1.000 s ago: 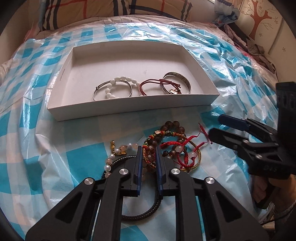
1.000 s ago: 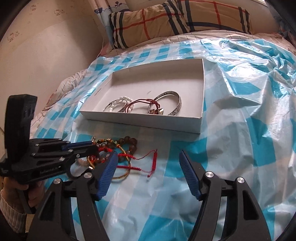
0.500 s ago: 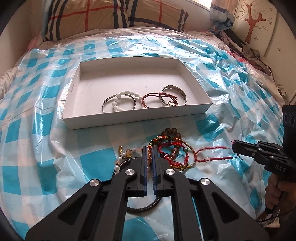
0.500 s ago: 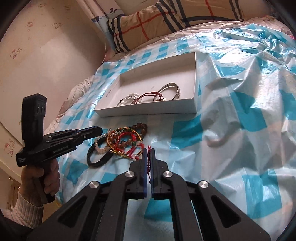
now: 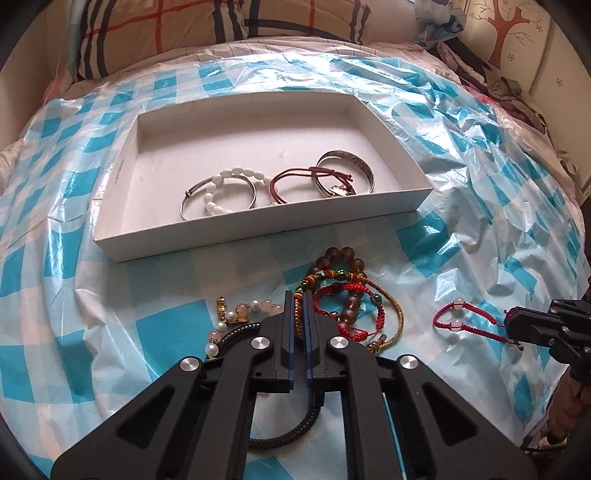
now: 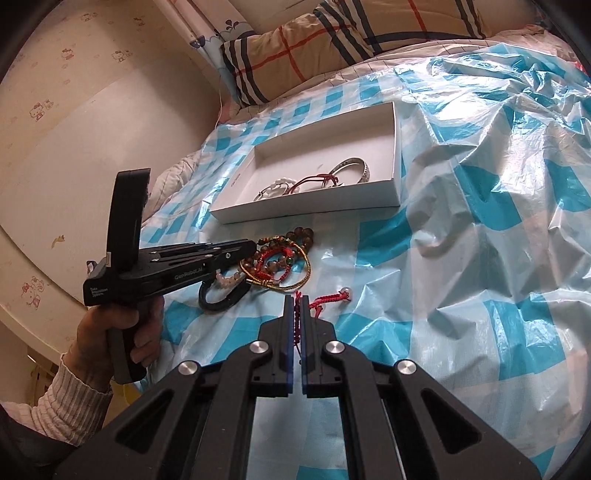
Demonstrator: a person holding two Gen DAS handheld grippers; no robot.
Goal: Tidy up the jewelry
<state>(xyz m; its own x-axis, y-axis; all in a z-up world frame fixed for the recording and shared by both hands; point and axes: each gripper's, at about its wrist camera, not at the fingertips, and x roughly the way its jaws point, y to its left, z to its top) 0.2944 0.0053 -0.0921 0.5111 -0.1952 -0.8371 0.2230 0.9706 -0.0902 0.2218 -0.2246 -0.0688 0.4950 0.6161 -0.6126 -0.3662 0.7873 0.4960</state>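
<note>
A white shallow box (image 5: 406, 201) (image 6: 314, 212) lies on the blue-checked plastic sheet and holds a silver bangle, a white bead bracelet, a red cord bracelet and a wide silver bangle (image 5: 345, 171). In front of it lies a pile of bracelets (image 5: 343, 295) (image 6: 280, 262). My left gripper (image 5: 298, 301) (image 6: 251, 245) is shut on a multicoloured beaded cord (image 5: 300, 314) from the pile. My right gripper (image 6: 297, 304) (image 5: 511, 321) is shut on a red string bracelet (image 5: 461, 323) (image 6: 325, 301), pulled clear to the right of the pile.
A black braided bracelet (image 6: 221, 301) and a pearl-and-pink bead strand (image 5: 236, 314) lie at the pile's left. A plaid pillow (image 5: 221, 29) lies at the bed's head. Crumpled plastic sheet (image 6: 498, 184) spreads to the right. A wall (image 6: 92, 129) stands left of the bed.
Both grippers closed: the left on the beaded cord, the right on the red string bracelet. The right one then drew the red bracelet out of the pile to the right.
</note>
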